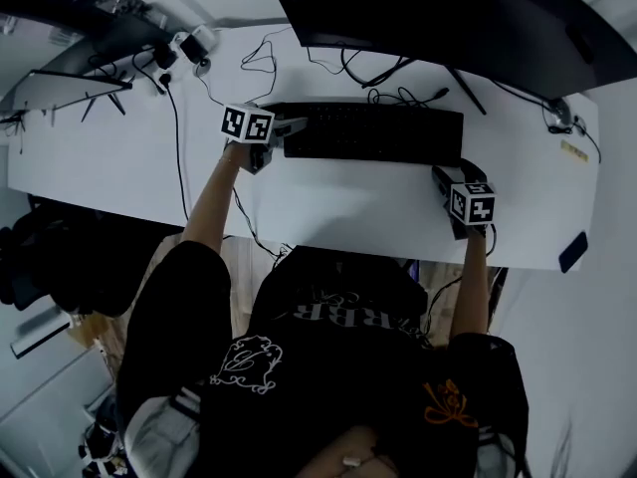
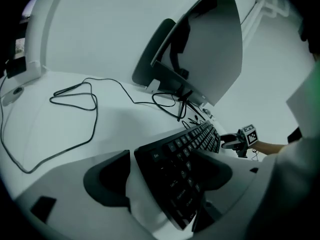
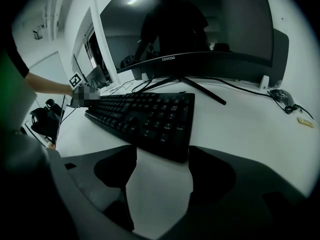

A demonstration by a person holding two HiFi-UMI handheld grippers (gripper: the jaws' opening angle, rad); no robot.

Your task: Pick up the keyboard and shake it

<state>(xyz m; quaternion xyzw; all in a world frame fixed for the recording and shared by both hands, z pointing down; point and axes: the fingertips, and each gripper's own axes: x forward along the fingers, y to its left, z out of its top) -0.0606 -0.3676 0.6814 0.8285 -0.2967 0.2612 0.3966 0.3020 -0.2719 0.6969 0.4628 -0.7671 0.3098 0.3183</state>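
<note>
Keyboard (image 1: 373,133) lies flat on the white counter (image 1: 119,157), long axis nine-to-three in the head view — left tongs (image 1: 291,127) gape around its nine-o'clock end, right tongs (image 1: 445,175), equally open, poised just short of its three-o'clock corner.

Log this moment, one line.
keyboard: on desk | left gripper: open, astride its left end | right gripper: open, at its right end
</note>
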